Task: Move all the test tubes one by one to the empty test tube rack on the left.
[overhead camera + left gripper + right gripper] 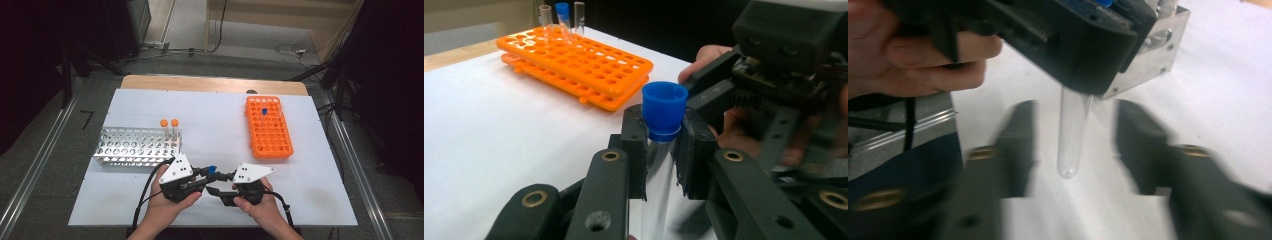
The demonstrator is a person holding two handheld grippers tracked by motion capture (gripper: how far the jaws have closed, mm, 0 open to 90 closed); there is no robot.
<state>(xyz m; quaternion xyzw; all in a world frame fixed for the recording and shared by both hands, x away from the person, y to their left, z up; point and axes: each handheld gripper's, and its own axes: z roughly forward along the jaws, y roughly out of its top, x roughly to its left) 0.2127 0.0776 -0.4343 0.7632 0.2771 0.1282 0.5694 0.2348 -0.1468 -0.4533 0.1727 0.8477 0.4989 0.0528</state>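
Note:
A clear test tube with a blue cap [665,107] stands upright between my left gripper's [663,145] pads, which are shut on it just under the cap. In the high view the cap [212,170] sits between the two hands near the table's front edge, with my left gripper [206,175] on its left. My right gripper [216,183] faces it from the right. In the right gripper view the tube's rounded lower end [1073,145] hangs in the gap of my right gripper [1075,116]. Those jaws stand apart on both sides, clear of the glass and blurred.
An orange tube rack [270,137] lies at the back right with a blue-capped tube [264,112] in it. A metal rack [135,147] at the left holds two orange-capped tubes [169,123]. White table surface [215,130] lies between the racks.

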